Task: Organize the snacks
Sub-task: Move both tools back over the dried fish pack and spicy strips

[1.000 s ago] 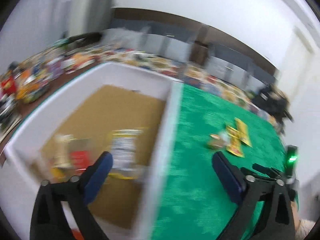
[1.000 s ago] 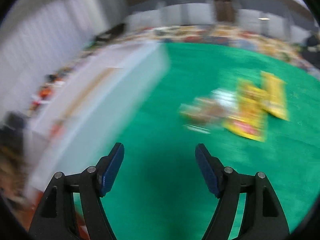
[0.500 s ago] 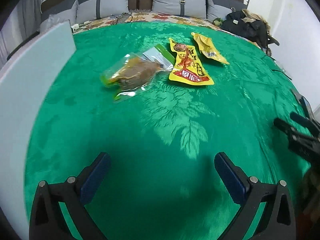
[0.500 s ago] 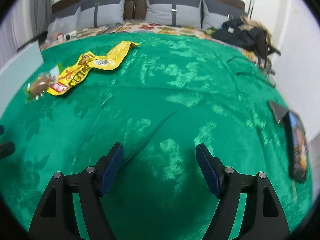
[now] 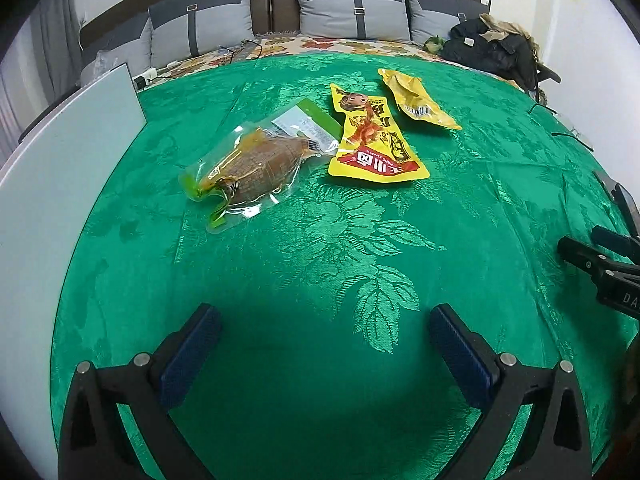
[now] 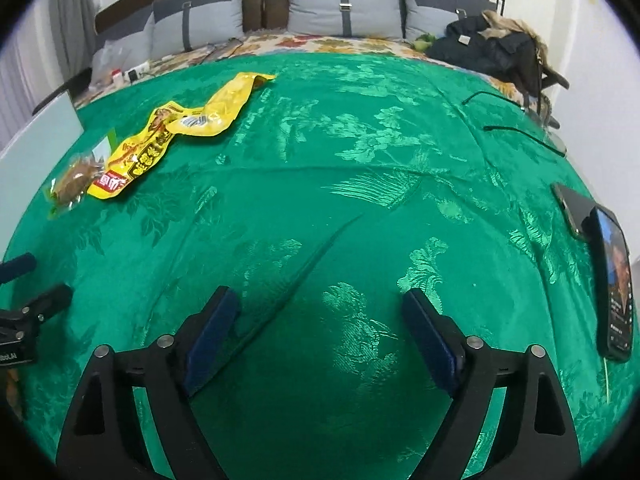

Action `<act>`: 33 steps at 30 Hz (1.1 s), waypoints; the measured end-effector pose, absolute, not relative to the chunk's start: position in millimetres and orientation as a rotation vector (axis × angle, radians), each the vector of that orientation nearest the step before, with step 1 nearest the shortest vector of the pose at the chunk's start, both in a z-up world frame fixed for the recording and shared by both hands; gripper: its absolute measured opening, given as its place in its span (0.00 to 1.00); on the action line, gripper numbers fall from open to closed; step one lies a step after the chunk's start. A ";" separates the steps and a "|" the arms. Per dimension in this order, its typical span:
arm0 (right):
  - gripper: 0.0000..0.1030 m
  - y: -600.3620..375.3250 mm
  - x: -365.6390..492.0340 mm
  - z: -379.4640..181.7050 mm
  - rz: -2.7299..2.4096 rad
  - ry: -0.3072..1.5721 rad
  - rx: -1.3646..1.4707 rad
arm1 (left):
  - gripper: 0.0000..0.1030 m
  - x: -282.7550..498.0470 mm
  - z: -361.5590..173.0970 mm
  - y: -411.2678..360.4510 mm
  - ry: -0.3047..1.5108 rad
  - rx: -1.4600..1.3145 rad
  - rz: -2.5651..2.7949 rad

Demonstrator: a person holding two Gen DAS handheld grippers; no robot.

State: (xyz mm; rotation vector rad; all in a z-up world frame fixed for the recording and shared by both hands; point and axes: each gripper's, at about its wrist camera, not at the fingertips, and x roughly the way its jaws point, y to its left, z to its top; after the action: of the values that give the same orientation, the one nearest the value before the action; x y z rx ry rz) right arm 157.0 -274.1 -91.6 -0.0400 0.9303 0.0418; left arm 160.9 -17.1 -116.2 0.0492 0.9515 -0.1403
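Snacks are lying ahead of your left gripper [image 5: 320,354], now that the white box [image 5: 68,168] is sitting only at the left edge instead of filling the view: a clear pouch [image 5: 256,162] touching a yellow packet [image 5: 372,140], another yellow packet [image 5: 418,100] just beyond, long axes running away from you. Jaws are gaping empty over the green cloth [image 5: 320,248].

Your right gripper [image 6: 320,340] has just been opening, nothing between. Snacks are sitting far left; a phone [image 6: 612,280] is lying right.
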 end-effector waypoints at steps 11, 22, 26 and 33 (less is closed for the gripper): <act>0.87 -273.5 156.1 -91.4 0.042 0.930 -0.040 | 1.00 160.5 -116.2 -17.0 0.951 0.049 -0.140; 0.87 -273.9 156.2 -91.4 0.042 0.931 -0.040 | 1.00 160.2 -116.0 -16.7 0.951 0.048 -0.140; 0.87 -273.7 156.0 -91.4 0.042 0.931 -0.040 | 1.00 160.2 -115.9 -16.4 0.952 0.048 -0.142; 0.87 -273.5 155.9 -91.5 0.042 0.931 -0.039 | 1.00 147.4 -106.7 18.6 0.982 -0.121 -0.179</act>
State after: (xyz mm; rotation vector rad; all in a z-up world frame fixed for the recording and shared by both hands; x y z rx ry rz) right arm 155.9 -273.5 -91.5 -0.0395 0.9307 0.0417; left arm 147.4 18.6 -106.7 -0.1212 0.9821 -0.1792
